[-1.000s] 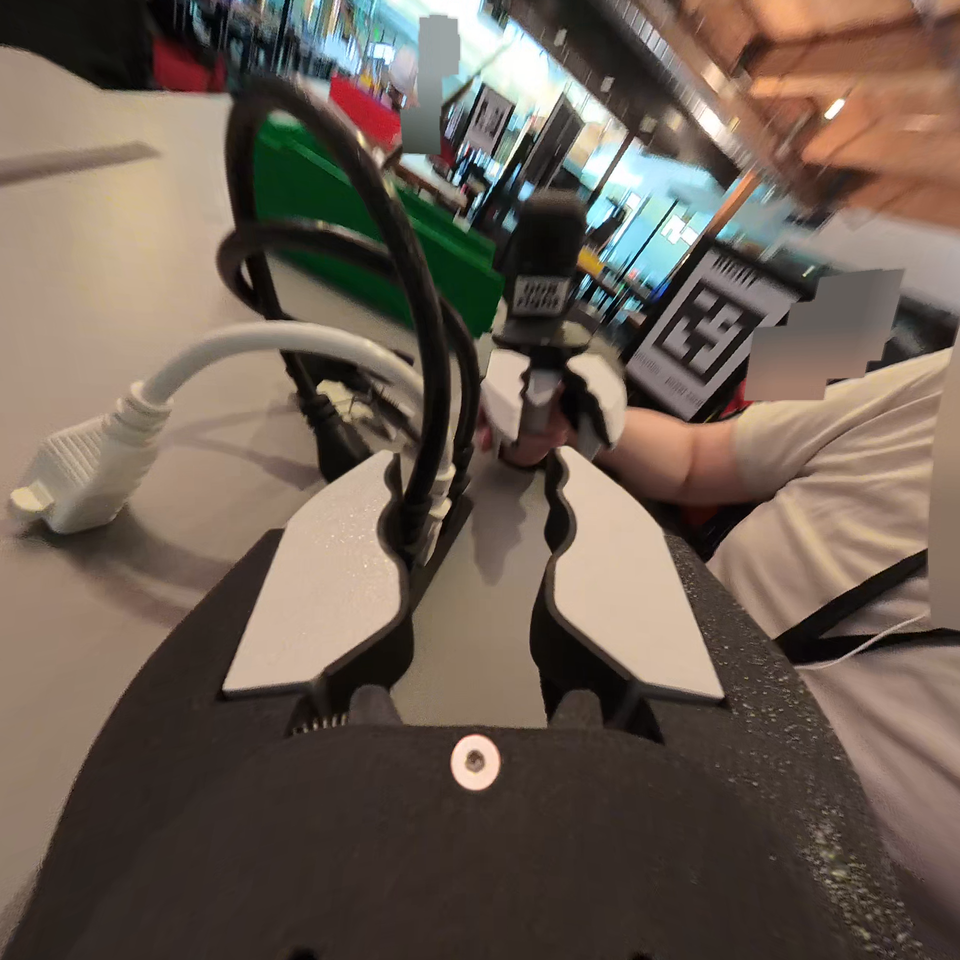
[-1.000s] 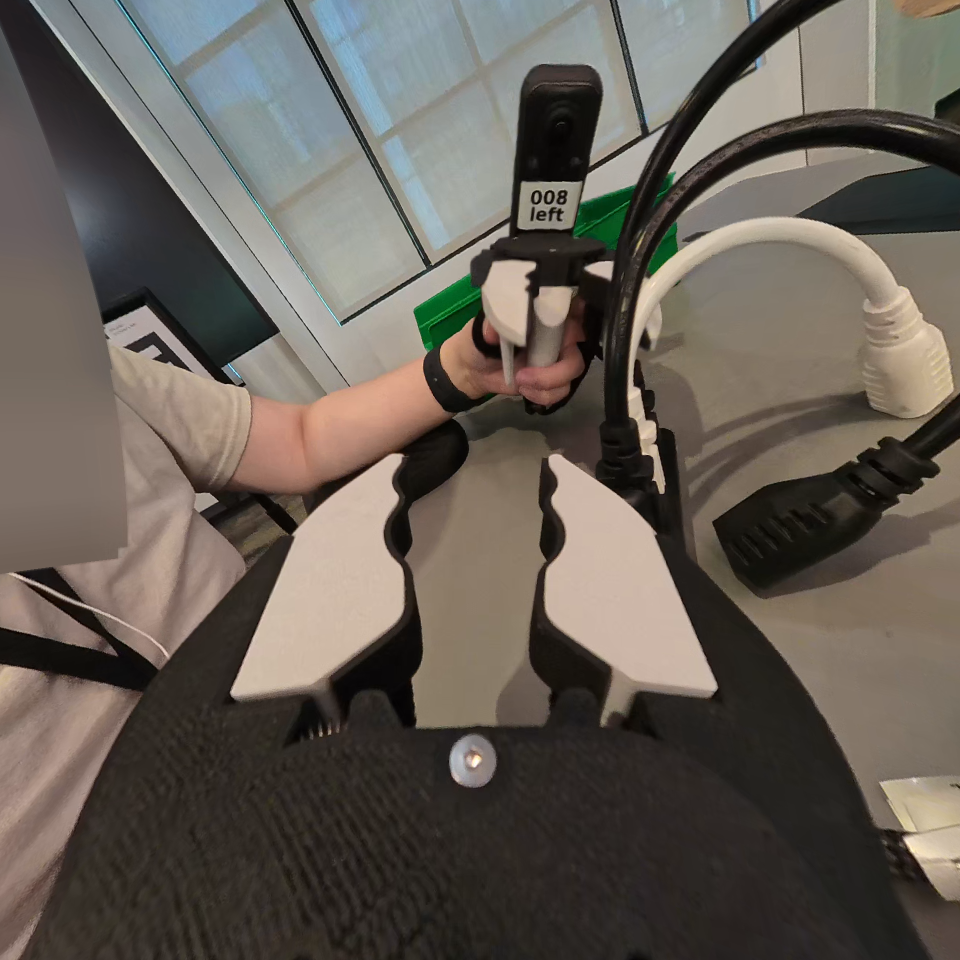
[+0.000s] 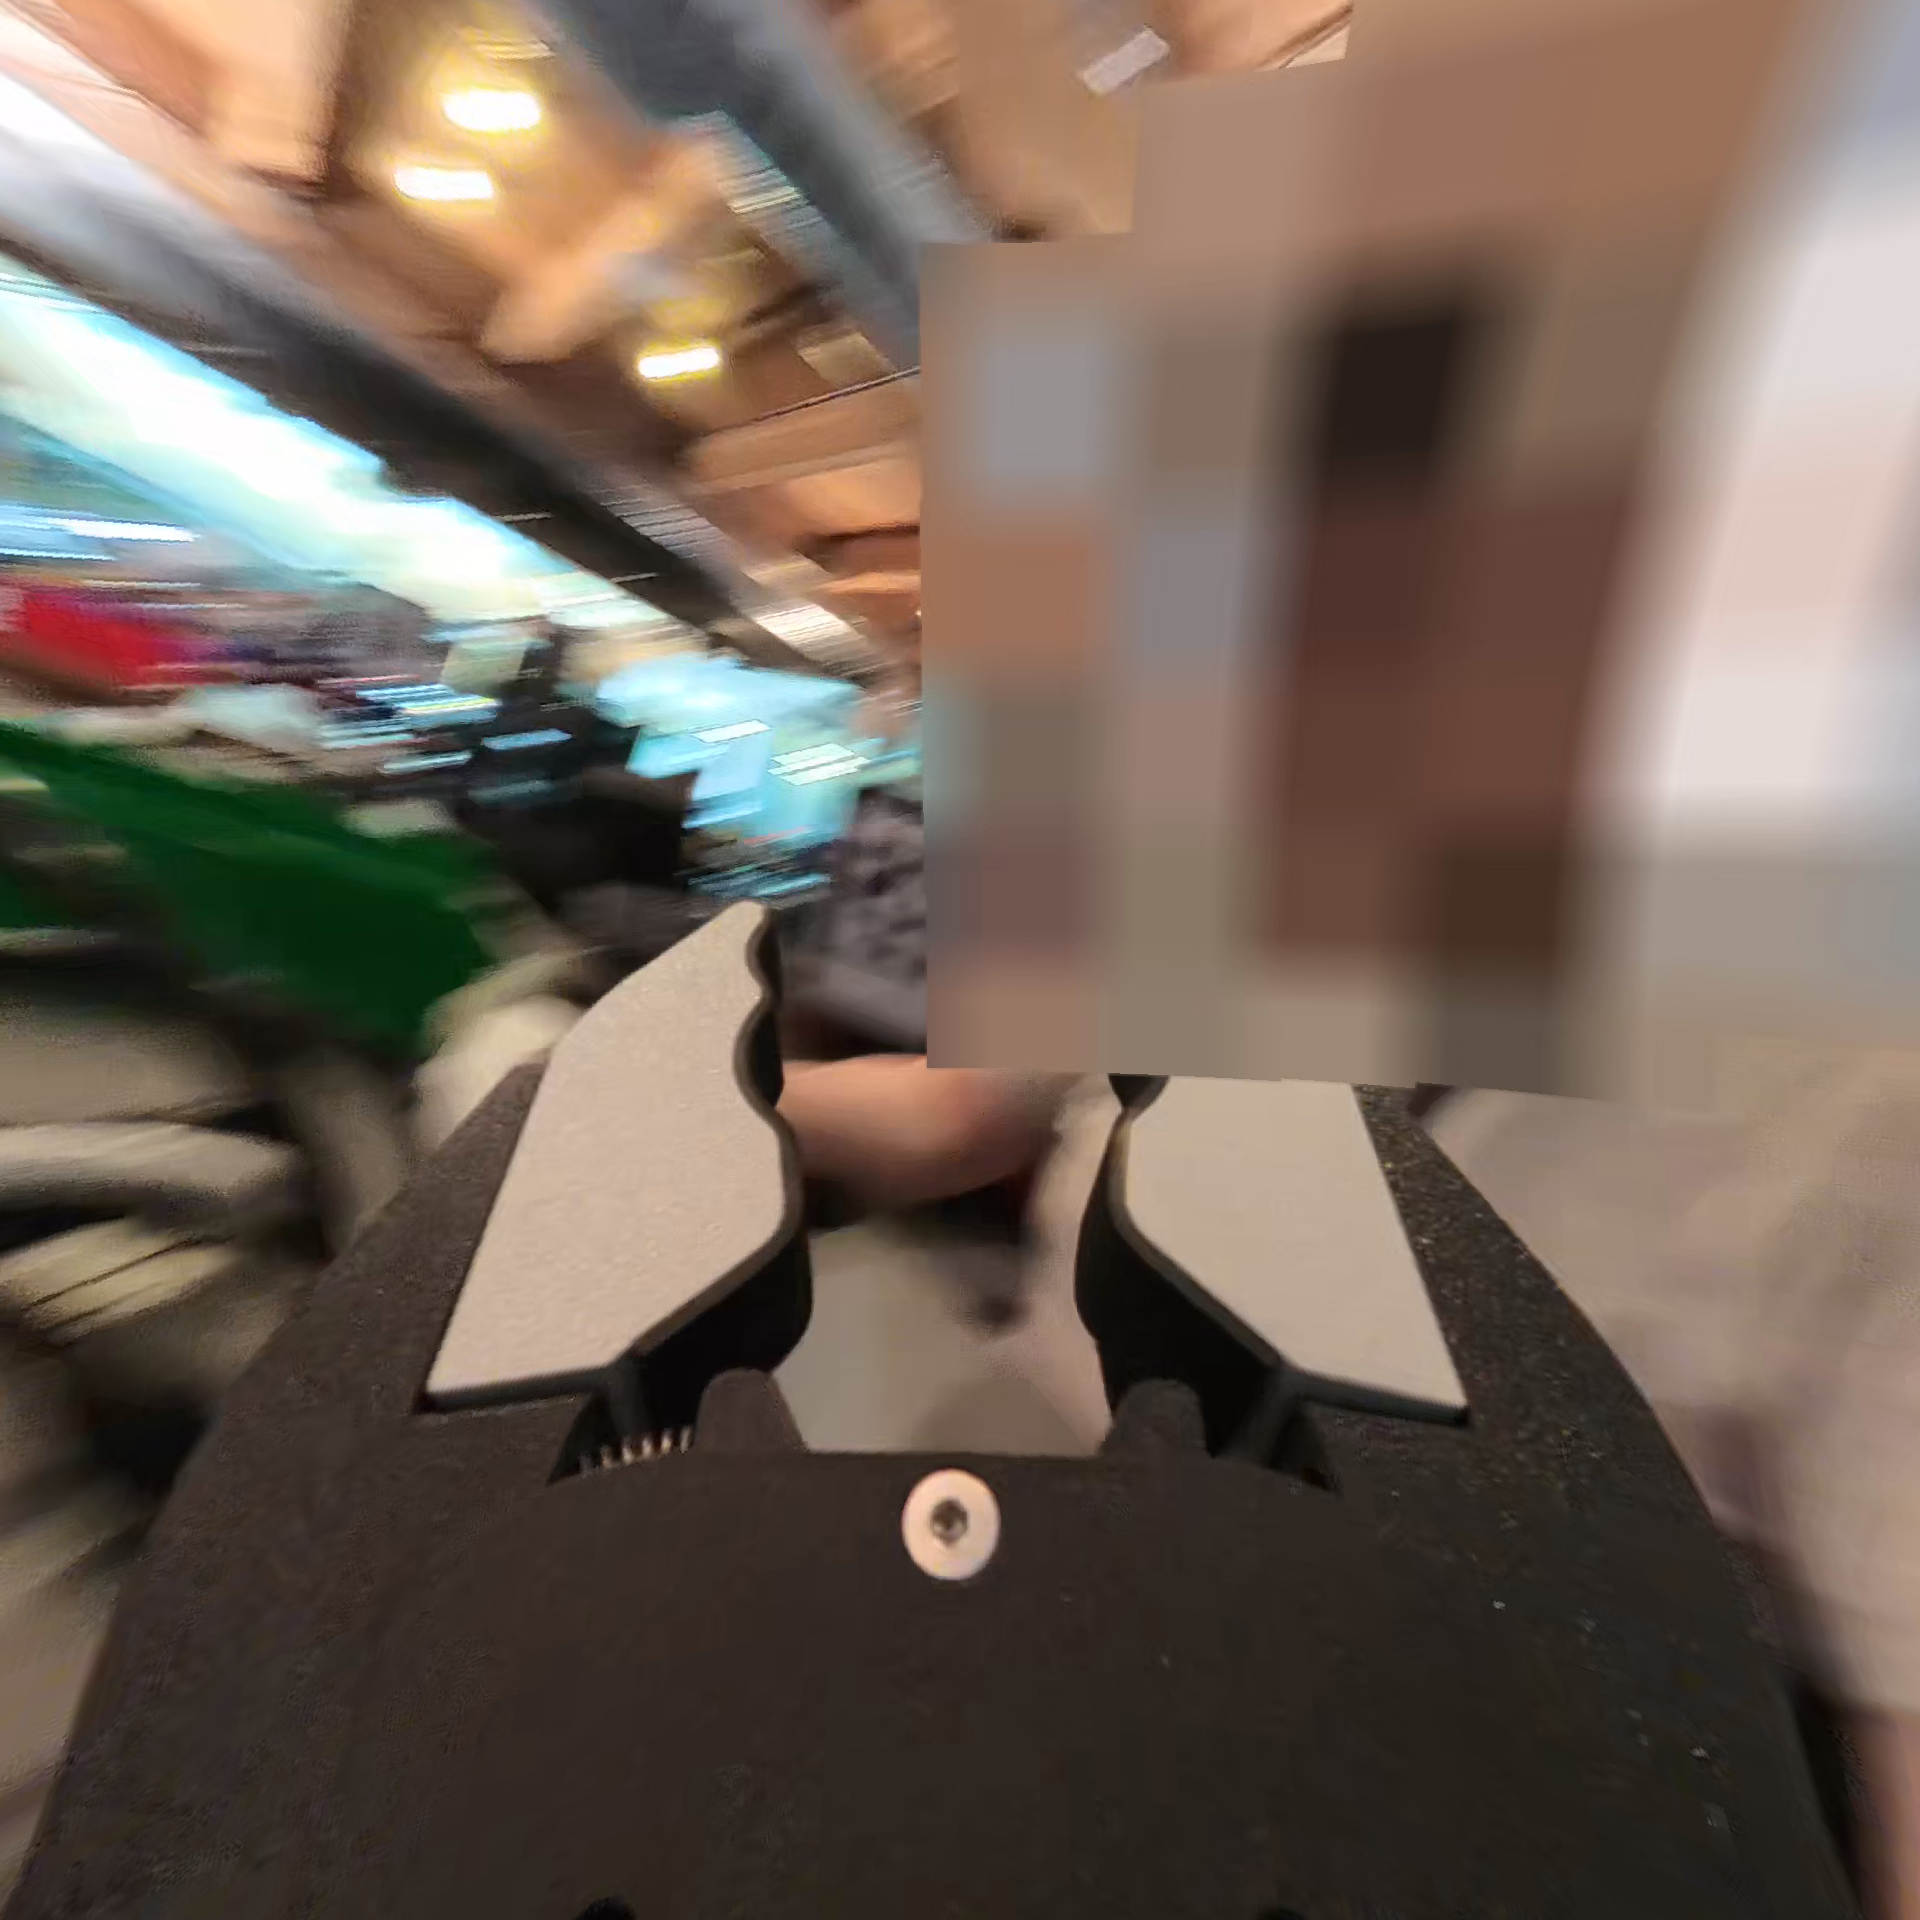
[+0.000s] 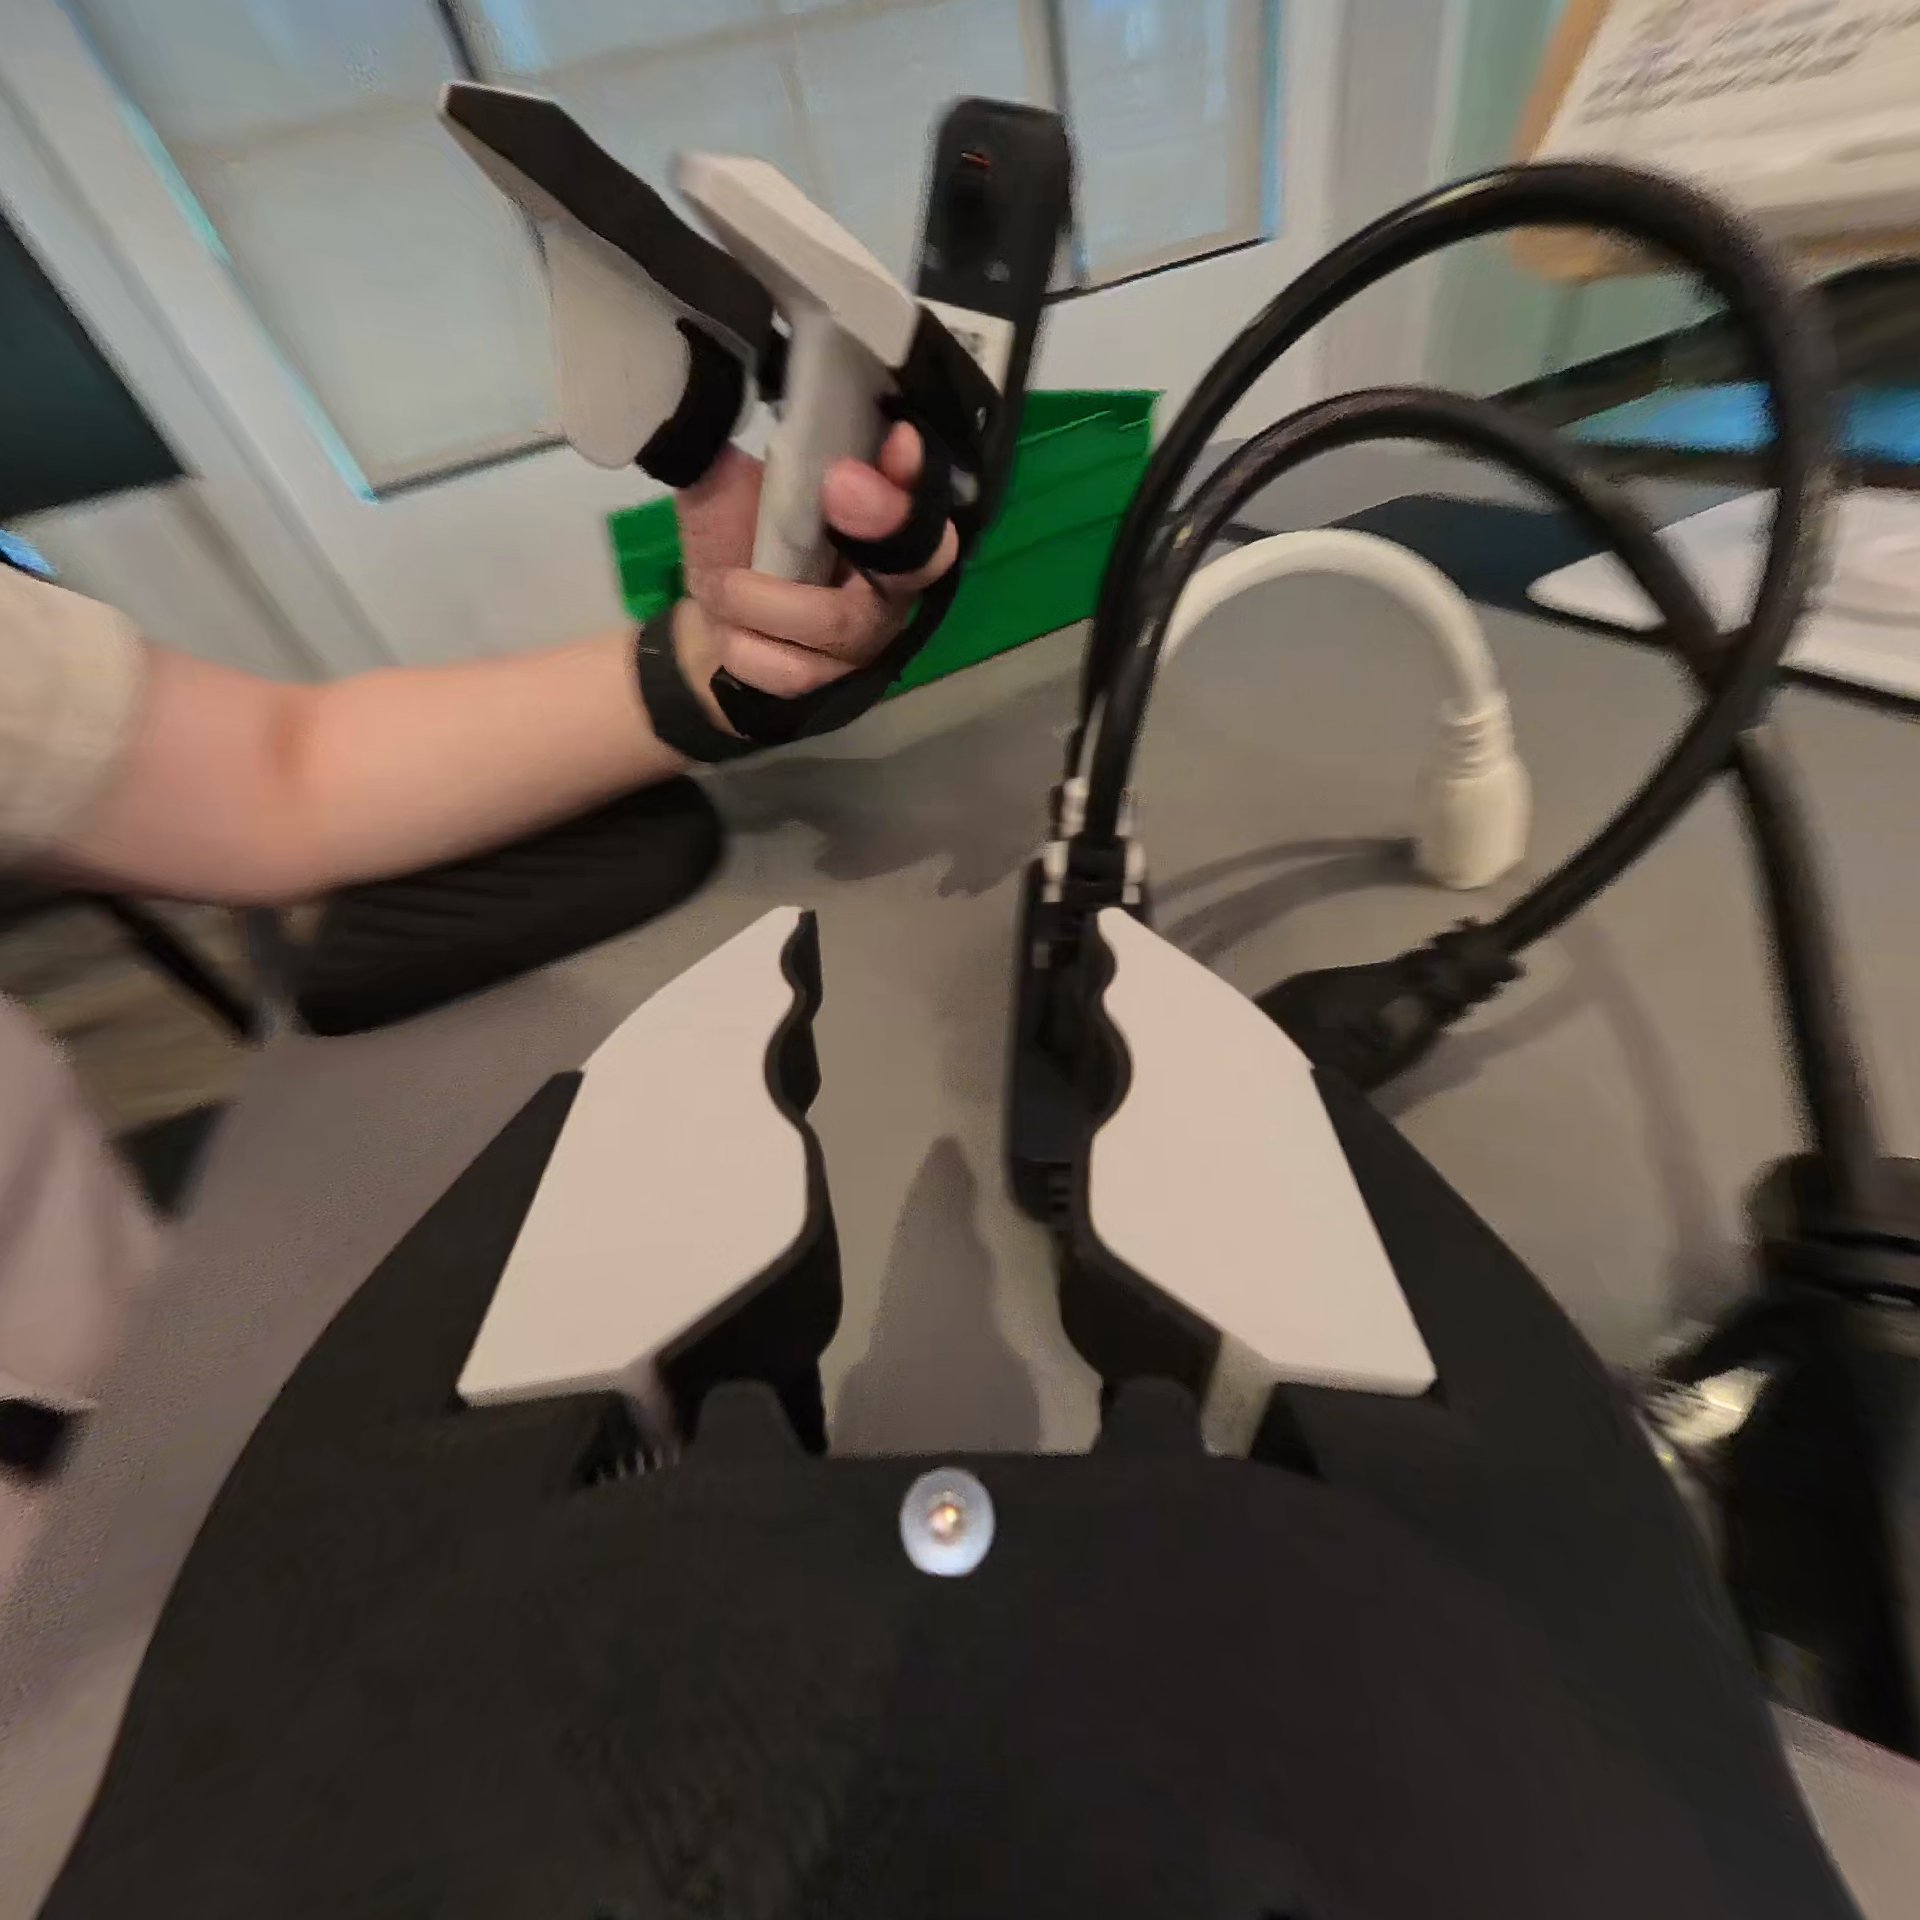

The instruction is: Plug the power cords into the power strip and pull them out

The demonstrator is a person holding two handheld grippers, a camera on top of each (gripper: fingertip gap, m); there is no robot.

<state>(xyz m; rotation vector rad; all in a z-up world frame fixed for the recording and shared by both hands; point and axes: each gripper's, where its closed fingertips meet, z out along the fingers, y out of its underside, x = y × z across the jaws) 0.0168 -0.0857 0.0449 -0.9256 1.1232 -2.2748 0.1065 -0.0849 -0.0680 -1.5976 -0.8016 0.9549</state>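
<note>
Both tongs are empty right now. The right tongs (image 4: 951, 940) hang low over the grey worktop (image 4: 1558, 1091) with the jaws apart, and the black power strip (image 4: 1044, 1081) lies just inside the right-hand finger, running away from the camera. The left tongs (image 4: 566, 135) are lifted clear and tipped upward in the person's hand (image 4: 790, 592), jaws also apart, nothing between them; their own view is mostly motion blur, so no help there.

For a pull, I'd pin the strip down with one pair of tongs and grab a plug by its body, not the cable, then draw it straight out along the prongs. Wiggling sideways probably just drags the strip across the worktop.

Count, as far as I can see:
- one power strip
- two black cords (image 4: 1455, 416) arching up from it
- one white cord (image 4: 1351, 582), its socket end (image 4: 1475, 810) loose on the worktop
- one green bin (image 4: 1049, 499) at the back
</note>
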